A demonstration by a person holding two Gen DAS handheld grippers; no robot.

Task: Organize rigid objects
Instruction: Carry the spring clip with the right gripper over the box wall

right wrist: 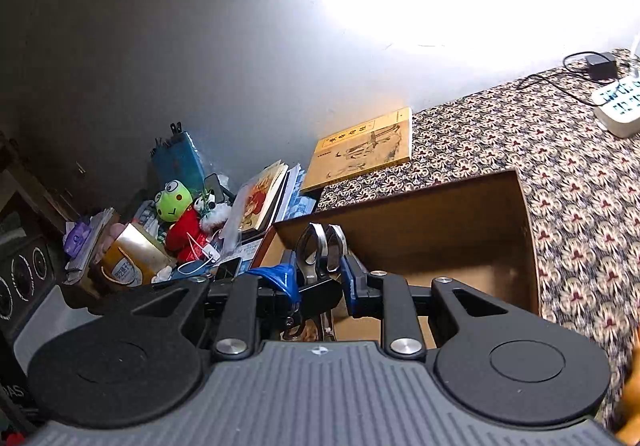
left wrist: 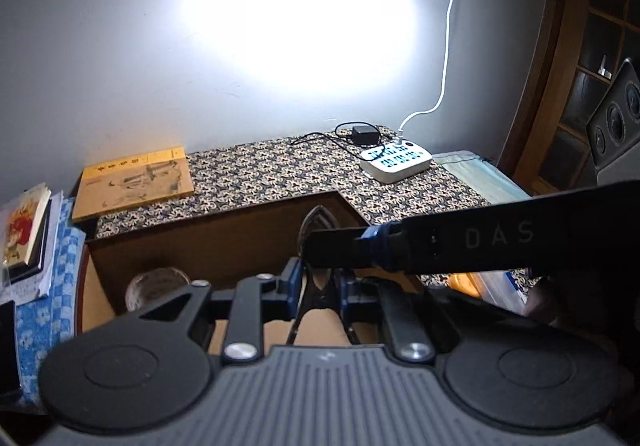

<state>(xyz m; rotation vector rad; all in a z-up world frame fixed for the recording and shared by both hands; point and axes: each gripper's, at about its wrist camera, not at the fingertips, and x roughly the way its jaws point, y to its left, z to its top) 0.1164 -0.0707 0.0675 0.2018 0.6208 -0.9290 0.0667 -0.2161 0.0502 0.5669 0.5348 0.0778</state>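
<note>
While both grippers hang above an open cardboard box (right wrist: 460,214) on a patterned tablecloth (right wrist: 580,206), the left gripper (left wrist: 318,286) is clamped on dark tongs (left wrist: 316,266), their arms pressed together, and the right gripper (right wrist: 320,278) pinches two metal spoons (right wrist: 322,250). Apparently a carrying step; next comes choosing where to set each down.

Left gripper (left wrist: 319,282) and right gripper (right wrist: 320,278), jaws closed, angled downward.
</note>
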